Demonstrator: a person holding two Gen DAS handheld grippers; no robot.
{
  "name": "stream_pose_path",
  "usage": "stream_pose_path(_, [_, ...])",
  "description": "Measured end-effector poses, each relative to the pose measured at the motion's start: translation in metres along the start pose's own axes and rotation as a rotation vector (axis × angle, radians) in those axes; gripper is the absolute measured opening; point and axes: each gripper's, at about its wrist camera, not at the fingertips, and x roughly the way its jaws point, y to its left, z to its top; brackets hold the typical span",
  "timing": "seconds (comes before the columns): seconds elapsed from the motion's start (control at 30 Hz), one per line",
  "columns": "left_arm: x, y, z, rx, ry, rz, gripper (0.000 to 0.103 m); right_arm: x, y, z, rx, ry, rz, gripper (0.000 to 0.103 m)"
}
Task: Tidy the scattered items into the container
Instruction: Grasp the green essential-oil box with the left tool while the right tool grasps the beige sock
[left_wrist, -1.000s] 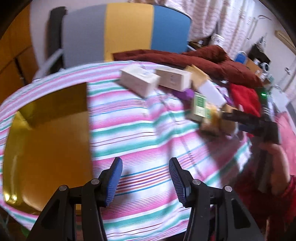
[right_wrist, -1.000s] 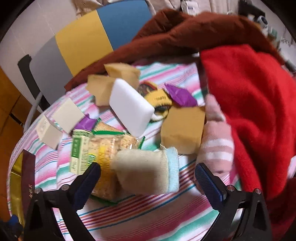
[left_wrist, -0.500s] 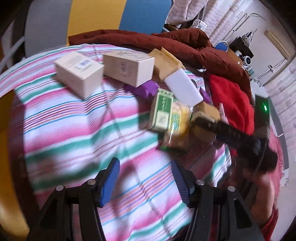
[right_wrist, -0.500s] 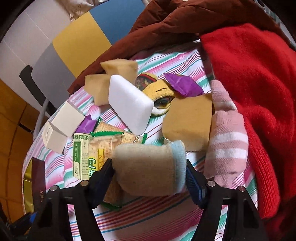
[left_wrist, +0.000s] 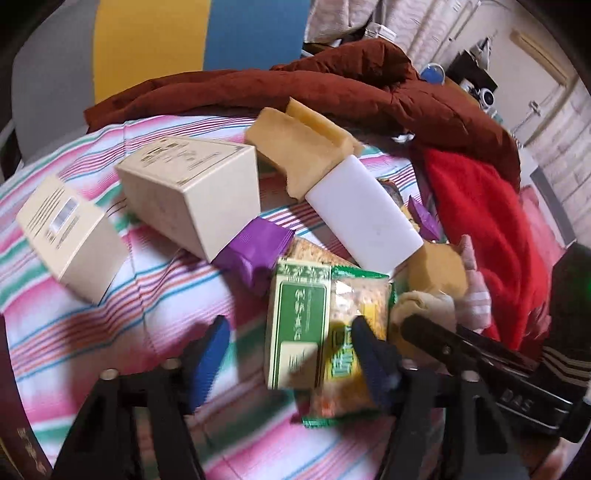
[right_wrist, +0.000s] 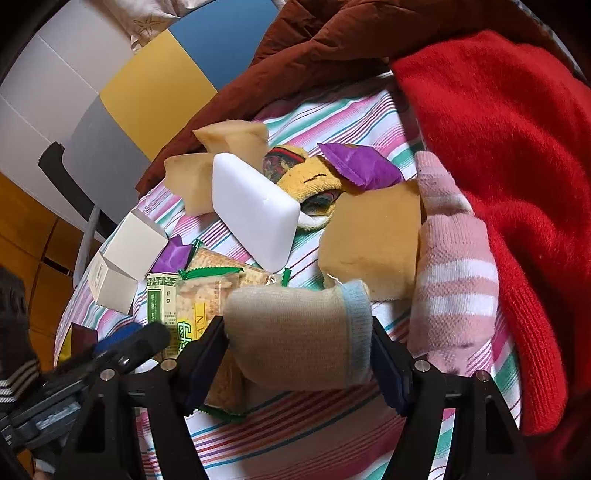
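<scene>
Right tongs (right_wrist: 297, 354) now clenched on the beige rolled sock (right_wrist: 295, 332): both pads press its sides, where a second ago they stood wide around it. The grip went on half a second back and has held since. The sock sits at the near edge of the bed's striped sheet (left_wrist: 177, 295), partly on top of the cracker packet (right_wrist: 207, 295).

Left tongs (left_wrist: 288, 347) are released and closing, nothing pinched. One pad is over bare sheet, the other overlaps the cracker packet (left_wrist: 354, 306) beside the green box (left_wrist: 299, 314) (blur is heavy, so contact can't be confirmed). A second ago this view faced the gold container at the sheet's left edge; it has since swung across to the pile, so the container is now out of frame apart from a dark sliver at lower left.

What it means: first item is secured and, by my read, ready to lift and carry left to the container. Left tongs look lined up for the green box or packet next.

Still scattered: two cream boxes (left_wrist: 192, 199), white block (left_wrist: 362, 221), yellow sponges (left_wrist: 295, 147), purple wrappers (left_wrist: 255, 251), pink striped sock (right_wrist: 454, 273), tan cloth (right_wrist: 373, 240). Risk: lifting the sock may drag the packet beneath it.
</scene>
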Motion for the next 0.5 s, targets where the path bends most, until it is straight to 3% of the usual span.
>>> stream_pose_path(0.23, [0.003,0.008,-0.004,0.016,-0.010,-0.101,0.048,0.002,0.000,0.001,-0.004,0.002,-0.006,0.074])
stream_pose_path(0.37, [0.004,0.025,-0.013,-0.056,0.019,-0.204,0.045,0.002,0.001,0.001,-0.015,0.001,-0.014,0.074])
stream_pose_path(0.43, [0.000,0.031,-0.016,-0.076,0.002,-0.189,0.033,0.002,0.001,0.001,-0.016,0.000,-0.015,0.074])
stream_pose_path(0.5, [-0.005,0.033,-0.024,-0.074,-0.010,-0.137,0.031,0.001,0.002,0.001,-0.019,-0.006,-0.017,0.074])
